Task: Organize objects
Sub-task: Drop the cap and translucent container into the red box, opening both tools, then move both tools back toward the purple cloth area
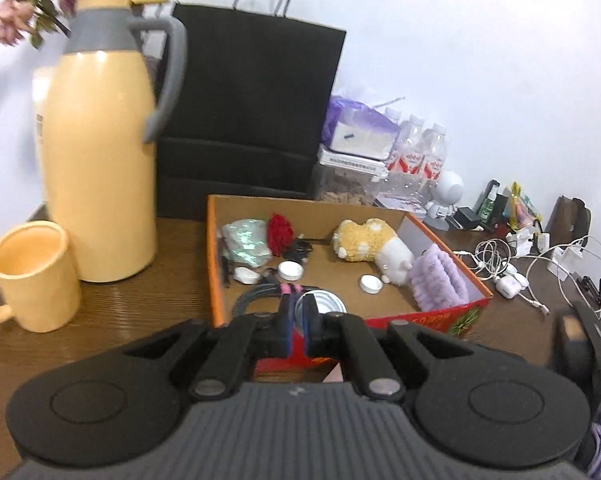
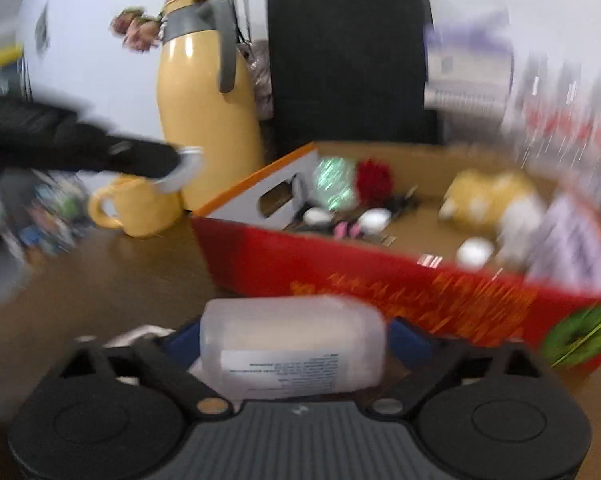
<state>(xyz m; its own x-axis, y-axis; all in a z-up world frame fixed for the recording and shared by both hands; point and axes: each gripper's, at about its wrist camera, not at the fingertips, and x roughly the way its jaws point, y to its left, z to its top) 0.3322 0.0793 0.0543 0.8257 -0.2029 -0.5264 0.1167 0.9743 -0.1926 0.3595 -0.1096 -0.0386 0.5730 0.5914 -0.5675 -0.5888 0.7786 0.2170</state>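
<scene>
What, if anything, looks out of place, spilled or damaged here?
Nothing looks spilled or broken. The plush lies toppled on its side in the box, and white cables sprawl in a tangle on the table right of it.

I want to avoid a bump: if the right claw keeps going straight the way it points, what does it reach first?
Most likely the red front wall of the cardboard box, directly beyond the white bottle held in the right claw. The view is blurred, so the gap is hard to judge.
</scene>
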